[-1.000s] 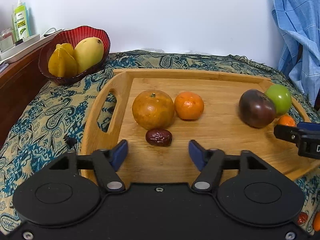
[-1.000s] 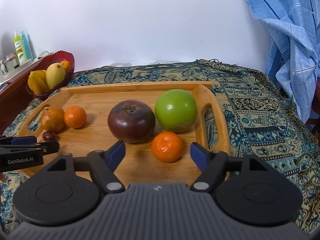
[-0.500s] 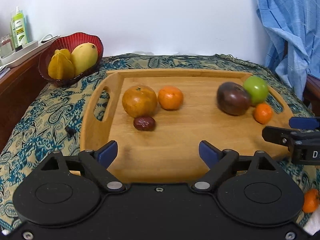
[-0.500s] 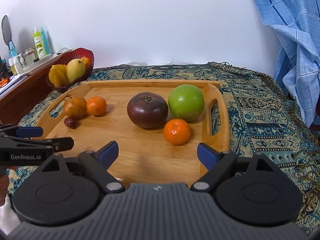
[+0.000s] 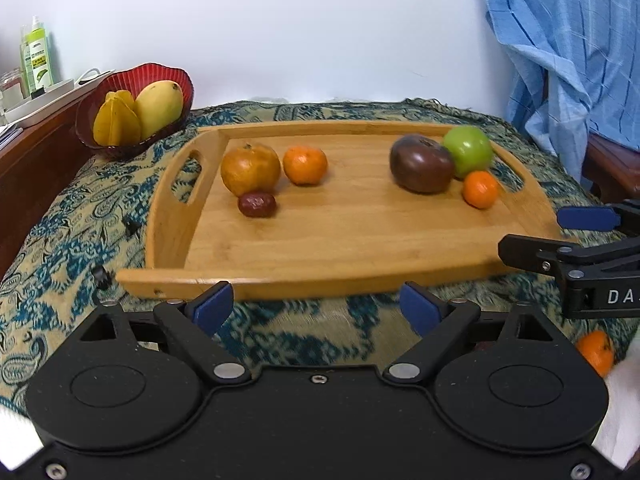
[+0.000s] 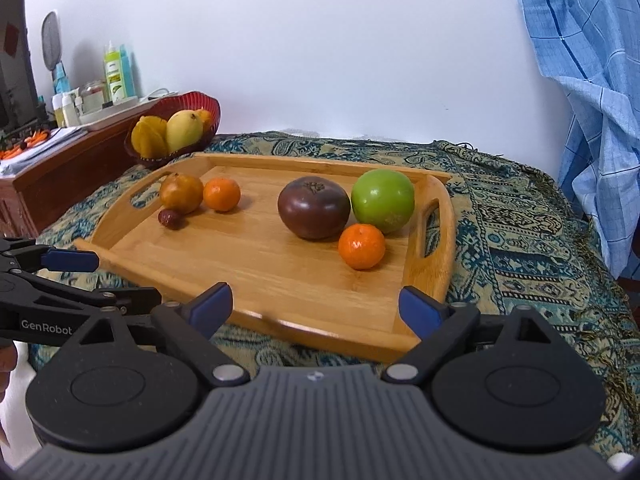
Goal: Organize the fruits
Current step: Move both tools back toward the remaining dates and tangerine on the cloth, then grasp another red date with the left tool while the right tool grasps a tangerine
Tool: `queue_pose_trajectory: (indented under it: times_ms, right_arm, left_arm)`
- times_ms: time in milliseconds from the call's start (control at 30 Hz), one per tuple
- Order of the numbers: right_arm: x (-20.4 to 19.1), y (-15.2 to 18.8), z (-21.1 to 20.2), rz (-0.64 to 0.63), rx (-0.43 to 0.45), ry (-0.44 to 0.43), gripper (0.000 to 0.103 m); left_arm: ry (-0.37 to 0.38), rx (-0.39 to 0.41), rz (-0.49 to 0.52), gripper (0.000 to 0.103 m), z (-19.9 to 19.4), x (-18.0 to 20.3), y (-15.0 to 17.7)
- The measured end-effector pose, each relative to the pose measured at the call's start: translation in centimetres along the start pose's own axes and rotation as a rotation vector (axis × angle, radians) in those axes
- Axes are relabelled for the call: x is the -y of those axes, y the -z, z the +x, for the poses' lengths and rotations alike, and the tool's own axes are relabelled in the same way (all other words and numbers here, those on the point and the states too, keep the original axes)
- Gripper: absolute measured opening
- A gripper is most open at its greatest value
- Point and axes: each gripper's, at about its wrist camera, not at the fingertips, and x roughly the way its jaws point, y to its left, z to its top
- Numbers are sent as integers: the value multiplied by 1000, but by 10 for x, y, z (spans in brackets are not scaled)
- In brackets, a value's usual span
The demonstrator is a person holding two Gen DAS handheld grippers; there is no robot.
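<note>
A wooden tray (image 5: 360, 240) (image 6: 260, 264) lies on a patterned cloth. On its left are a brownish-orange fruit (image 5: 250, 169) (image 6: 181, 193), a tangerine (image 5: 305, 165) (image 6: 221, 194) and a small dark red date (image 5: 256, 204) (image 6: 170, 218). On its right are a dark purple fruit (image 5: 422, 164) (image 6: 314, 207), a green apple (image 5: 469, 151) (image 6: 383, 200) and a small tangerine (image 5: 480, 189) (image 6: 361, 246). My left gripper (image 5: 316, 307) is open and empty in front of the tray's near edge. My right gripper (image 6: 316, 306) is open and empty over the tray's near right corner.
A red bowl (image 5: 168, 76) (image 6: 200, 100) with a mango and starfruit stands at the back left. Another tangerine (image 5: 595, 352) lies on the cloth at the near right. A wooden cabinet (image 6: 60, 168) with bottles is at the left. Blue cloth (image 5: 560, 48) hangs at the right.
Both grippers have pulled back from the tray toward the near side. The left jaws have opened wider. The fruits on the tray have not moved.
</note>
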Motion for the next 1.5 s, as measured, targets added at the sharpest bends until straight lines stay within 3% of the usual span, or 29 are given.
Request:
queue_pose_trajectory:
  times_ms: [267,633,1100,1267,1367,1500]
  right_arm:
    - [0,16,-25,-2,57,-8,97]
    - [2,35,-39,-34,46,-1,97]
    - [5,75,-59,-50,71,51,101]
    - [2,80,-62,-70,77,47,100]
    - [1,84,-63,-80,67,43,98]
    - [3,93,-68,-70,65,41,92]
  left_arm:
    - [33,-5,26,90,-21,13,19]
    - [57,-17,69,90,-46,34,46]
    - [79,-39,29,91,-66,51,75]
    - [102,-47,58,91,-72,62,87]
    - [111,-45,71,88,-76,67,92]
    - [123,-59,56,67,-80,69,94]
